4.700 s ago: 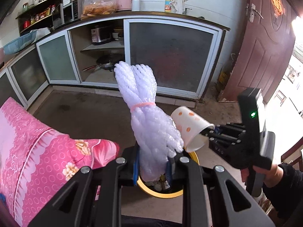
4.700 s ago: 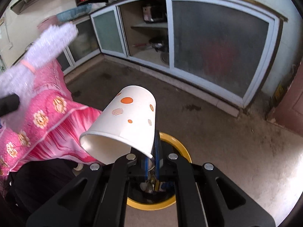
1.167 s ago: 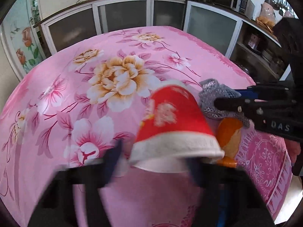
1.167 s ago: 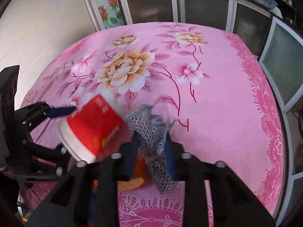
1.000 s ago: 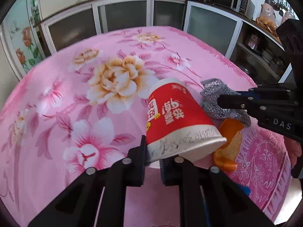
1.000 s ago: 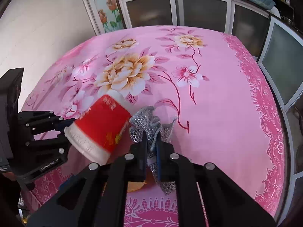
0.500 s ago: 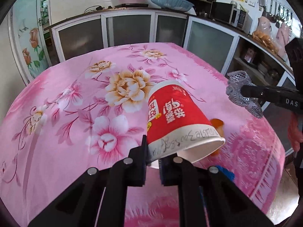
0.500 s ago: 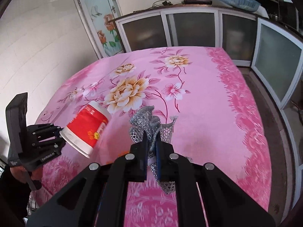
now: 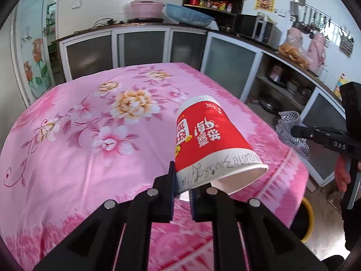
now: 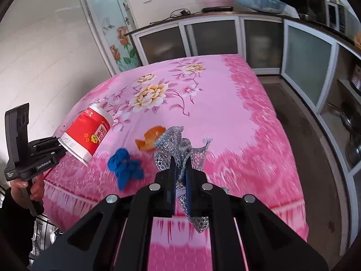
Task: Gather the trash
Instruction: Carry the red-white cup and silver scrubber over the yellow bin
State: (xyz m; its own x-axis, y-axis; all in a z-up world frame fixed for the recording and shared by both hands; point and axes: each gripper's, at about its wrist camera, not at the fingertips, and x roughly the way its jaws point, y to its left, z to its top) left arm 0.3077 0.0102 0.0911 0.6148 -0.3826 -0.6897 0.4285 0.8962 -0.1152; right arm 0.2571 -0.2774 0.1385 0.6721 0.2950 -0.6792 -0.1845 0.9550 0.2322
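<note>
My left gripper (image 9: 181, 181) is shut on the rim of a red and white paper cup (image 9: 209, 144), held tilted above the near edge of the pink flowered table (image 9: 79, 135); the cup also shows in the right wrist view (image 10: 86, 134). My right gripper (image 10: 180, 176) is shut on a grey mesh net (image 10: 178, 149), lifted off the table near its edge; the net also shows in the left wrist view (image 9: 287, 127). An orange peel (image 10: 151, 136) and a crumpled blue scrap (image 10: 125, 166) lie on the table. A yellow-rimmed bin (image 9: 303, 220) stands on the floor at the right.
Glass-fronted cabinets (image 9: 140, 47) line the back and right walls, with a counter holding basins (image 9: 144, 8) and a microwave (image 9: 253, 28). A glass door with rose decals (image 10: 112, 27) stands at the back left. Bare floor (image 10: 315, 144) lies between table and cabinets.
Both grippers have lifted and drawn back from the table, the left with the red cup, the right with the mesh net. The bin has come into the left wrist view.
</note>
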